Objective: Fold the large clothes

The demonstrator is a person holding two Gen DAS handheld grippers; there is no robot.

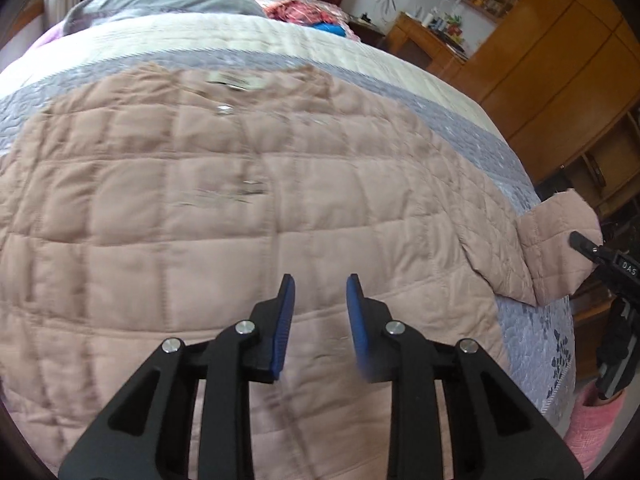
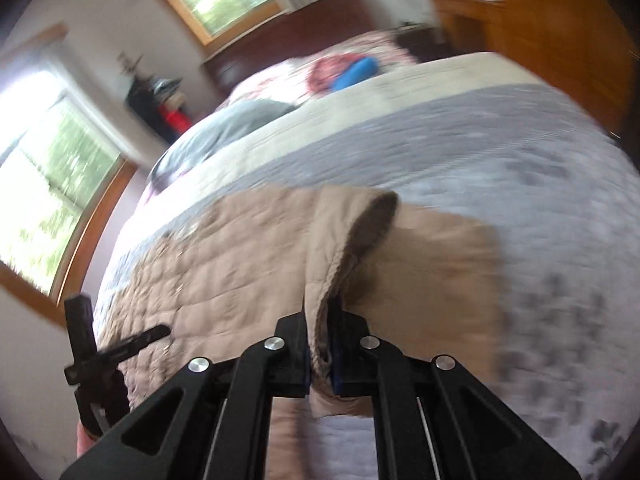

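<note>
While the left claw (image 1: pixel 320 292) hovers open over the pink quilted coat (image 1: pixel 224 216), the right claw (image 2: pixel 320 354) pinches its sleeve cuff (image 2: pixel 344 248). "DAS" shows on the right tool.

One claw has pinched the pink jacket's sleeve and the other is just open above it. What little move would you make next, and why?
Probably carry the sleeve inward across the jacket. The right claw is shut on the cuff, which sticks out past the jacket's side over the bedspread, while the body lies spread flat. The left claw is open over the jacket and holds nothing.
</note>
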